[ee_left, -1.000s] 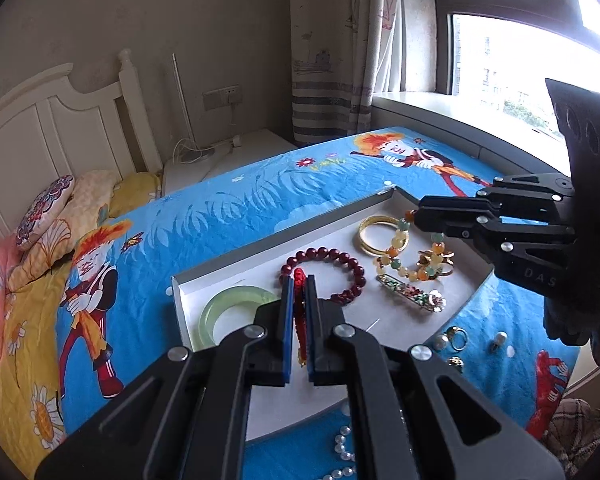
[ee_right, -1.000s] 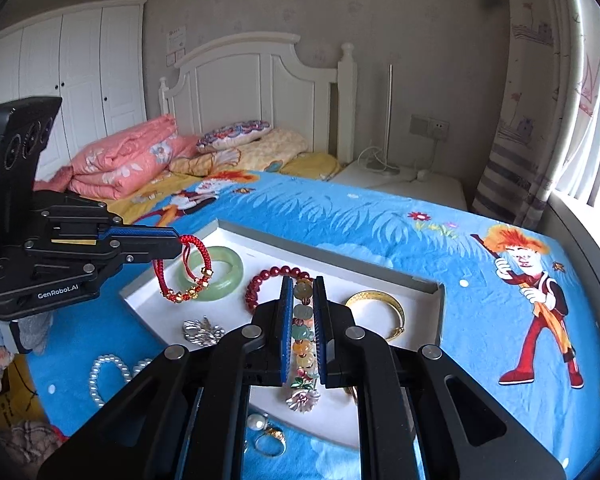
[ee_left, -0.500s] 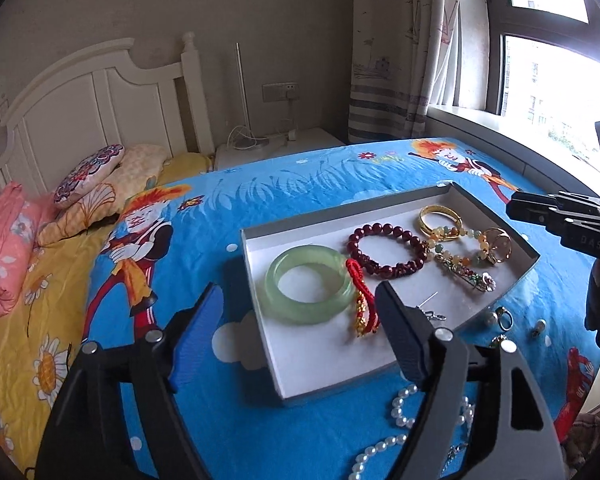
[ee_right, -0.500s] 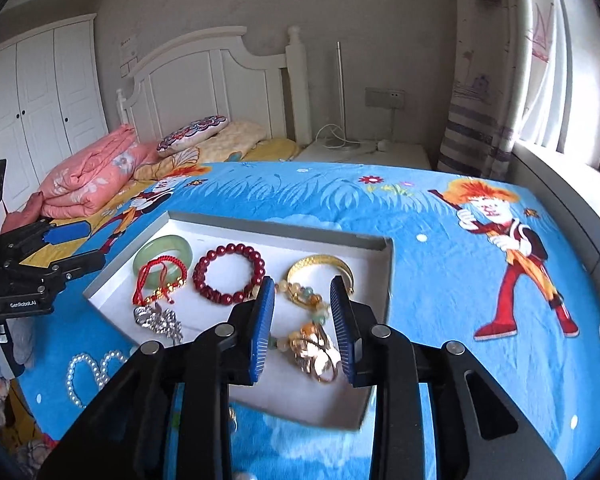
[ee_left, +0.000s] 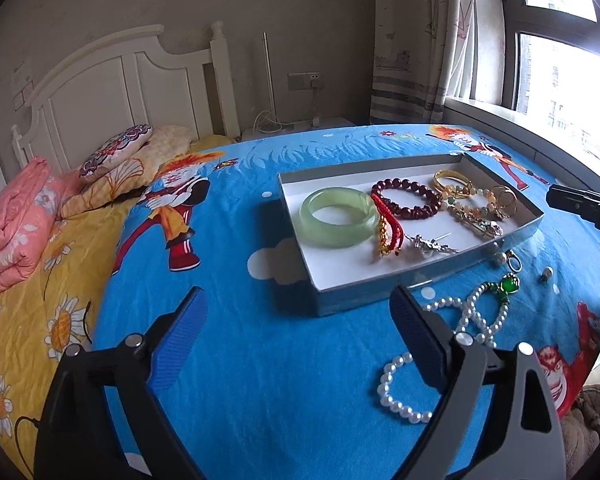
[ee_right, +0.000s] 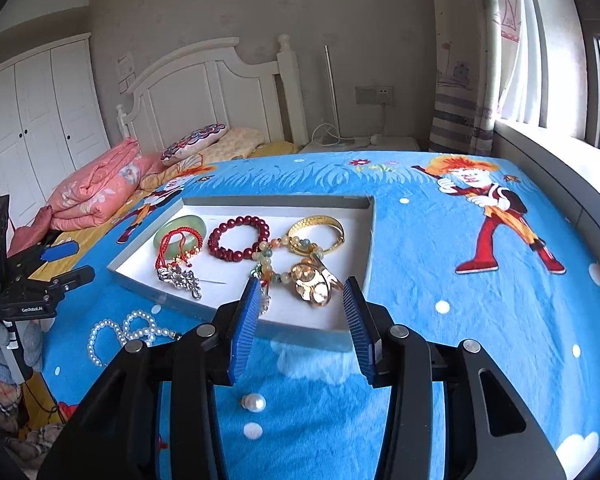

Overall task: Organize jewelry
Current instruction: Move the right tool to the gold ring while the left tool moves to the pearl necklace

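Pearl strands (ee_left: 476, 320) lie beside the tray (ee_left: 400, 280); both tongs (ee_left: 296, 320) (ee_right: 300, 320) opening, empty.

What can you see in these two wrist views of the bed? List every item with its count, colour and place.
shallow cardboard tray: one, white inside, on blue bedspread
jade bangle: one, pale green, tray's left end
red cord bracelet: one, beside bangle
dark red bead bracelet: one, tray middle
gold bangle: one, tray's far right
silver brooch: one, tray front
pearl strand: white, on bedspread outside tray
loose pearl: one, white, on bedspread
left gripper: black, blue pads, jaws opening, empty
right gripper: same, jaws opening, empty
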Demonstrator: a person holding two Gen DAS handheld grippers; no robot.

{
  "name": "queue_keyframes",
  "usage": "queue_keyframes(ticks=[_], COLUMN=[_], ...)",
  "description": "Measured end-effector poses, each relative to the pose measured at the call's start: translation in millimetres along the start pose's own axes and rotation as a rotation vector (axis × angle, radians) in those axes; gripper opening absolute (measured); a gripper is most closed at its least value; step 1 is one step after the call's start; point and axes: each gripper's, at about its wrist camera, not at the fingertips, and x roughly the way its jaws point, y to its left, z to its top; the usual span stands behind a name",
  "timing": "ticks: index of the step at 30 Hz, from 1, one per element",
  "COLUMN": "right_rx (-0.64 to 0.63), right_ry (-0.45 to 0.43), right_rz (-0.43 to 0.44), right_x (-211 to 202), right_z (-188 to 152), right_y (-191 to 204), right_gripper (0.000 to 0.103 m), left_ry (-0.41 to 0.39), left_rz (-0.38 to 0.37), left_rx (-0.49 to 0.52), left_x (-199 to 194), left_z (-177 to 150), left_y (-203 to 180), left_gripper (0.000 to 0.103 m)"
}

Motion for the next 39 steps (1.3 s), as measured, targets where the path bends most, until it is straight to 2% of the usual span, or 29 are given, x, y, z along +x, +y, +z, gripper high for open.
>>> queue_keyframes(ticks=[3,6,9,12,16,25,34,39], right_rx=[0.018,0.011,-0.010,-0.022,-0.098,-0.254,-0.280,-0.320], right_ry=[0.031,0.026,0.040,0.050,0.093,0.216,0.297,0.289], right_rz=[0.000,0.008,0.013,0.041,0.111,0.147,0.058,0.021], right_x=[5.6,4.1,8.2,10.7,13.0,29.6,46.3,46.2], right_z=[-7.9,-8.3,-10.2,-10.9,-13.8,-23.5,-26.6,-28.3], right_y=[-2.7,0.1,3.4,5.1,18.2,48.8,53.8,59.4], right_gripper=[0.043,0.043,0.043,0.043,0.043,0.043,0.043,0.043], left_ry=[0.037,0.027,0.061,0.087,0.092,0.108,0.120,0.120], left_rz=[0.003,-0.002,-0.015,0.029,0.036,0.045,0.028,0.022], left_rx=[-0.013,-0.057,-0.097,-0.138,-0.126,-0.108,-0.115,-0.121], left_x=[6.7,5.7,13.3,18.2,18.8,21.6,24.4,23.9], left_z=[-7.5,-8.5,-9.8,-9.8,-10.1,-9.5,-9.4,-9.7], left_y=[2.8,11.1,17.4,23.6,22.4,18.9,21.0,21.0], left_gripper=[0.092,0.093,0.093,0.093,0.093,0.093,0.093,0.093])
